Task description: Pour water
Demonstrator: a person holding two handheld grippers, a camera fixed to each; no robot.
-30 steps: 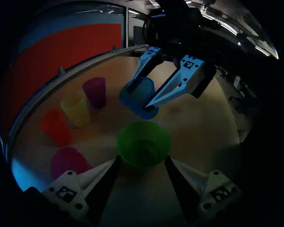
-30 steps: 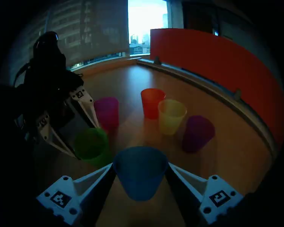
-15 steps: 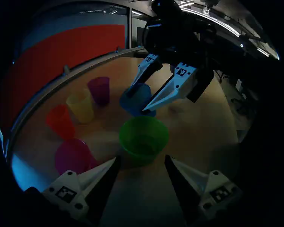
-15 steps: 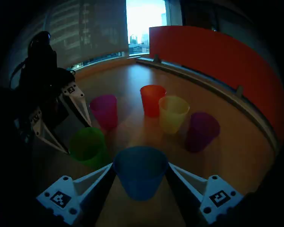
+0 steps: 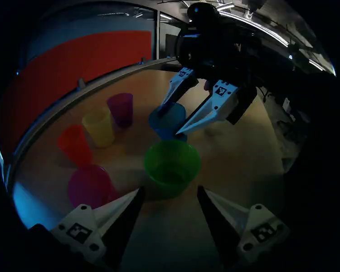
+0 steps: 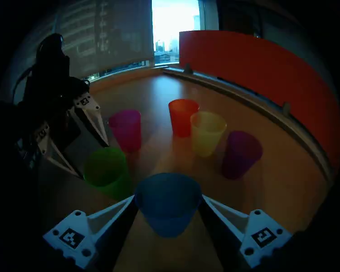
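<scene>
White left gripper (image 5: pixel 169 190): foreground of the left gripper view, jaws apart and gripping nothing, both fingers reaching out low over the wooden worktop (image 5: pixel 238 154)
Green cup (image 5: pixel 172 164): upright on the worktop just ahead of those fingertips, free of both fingers, mouth open to the camera; the light is too dim to tell whether it holds water
Magenta cup (image 5: pixel 89 187): upright close beside the left-hand finger in that view, off to one side of the green cup
Blue cup (image 5: pixel 172 117): immediately behind the green cup, mouth upward, its base hidden by the green rim, so whether it rests on the worktop cannot be told
Grip on blue cup: jaws of the right gripper (image 5: pixel 169 121) clamped on the cup's sides, one finger on each, seen head-on in the left gripper view and from behind, low in the foreground, in the right gripper view
Back row: red cup (image 5: pixel 75 145), yellow cup (image 5: pixel 99 127) and purple cup (image 5: pixel 121 109) upright in a line farther along the worktop, yellow between the other two, apart from both grippers
Orange-red panel (image 5: pixel 75 59): standing along the worktop's far edge, behind the back row
Window (image 6: pixel 174 25): bright daylight and buildings beyond the worktop in the right gripper view, the room itself dim
</scene>
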